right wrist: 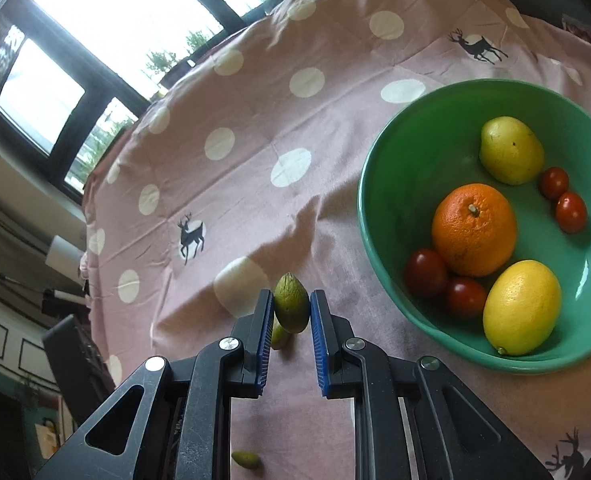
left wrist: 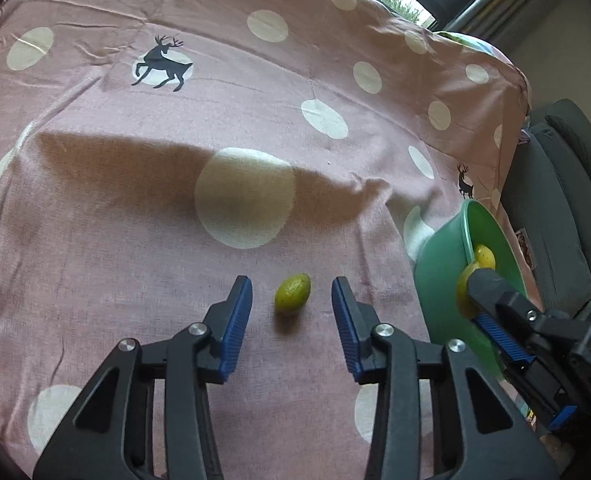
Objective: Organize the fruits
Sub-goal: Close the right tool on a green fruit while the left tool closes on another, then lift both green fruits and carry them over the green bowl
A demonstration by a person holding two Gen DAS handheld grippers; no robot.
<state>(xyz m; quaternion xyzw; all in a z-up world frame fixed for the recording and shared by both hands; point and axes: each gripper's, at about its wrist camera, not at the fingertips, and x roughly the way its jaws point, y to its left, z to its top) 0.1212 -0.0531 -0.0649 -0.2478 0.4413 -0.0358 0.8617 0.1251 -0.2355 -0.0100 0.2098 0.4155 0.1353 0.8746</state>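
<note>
My left gripper (left wrist: 292, 294) is open, its blue pads either side of a small green olive-like fruit (left wrist: 292, 293) lying on the pink dotted cloth. My right gripper (right wrist: 292, 309) is shut on a second small green fruit (right wrist: 291, 303), held above the cloth left of the green bowl (right wrist: 379, 236). The bowl holds an orange (right wrist: 474, 229), a lemon (right wrist: 521, 306), a yellow-green fruit (right wrist: 510, 149) and several red tomatoes (right wrist: 570, 211). Another green fruit (right wrist: 279, 336) lies just under the held one, and one more (right wrist: 246, 459) near the bottom edge. The right gripper (left wrist: 471, 292) also shows beside the bowl (left wrist: 435, 272).
The pink tablecloth (left wrist: 135, 240) with white dots and deer prints covers the table. Its edge drops off toward a grey sofa (left wrist: 567, 216) on the right. Windows (right wrist: 107, 12) lie beyond the table's far side.
</note>
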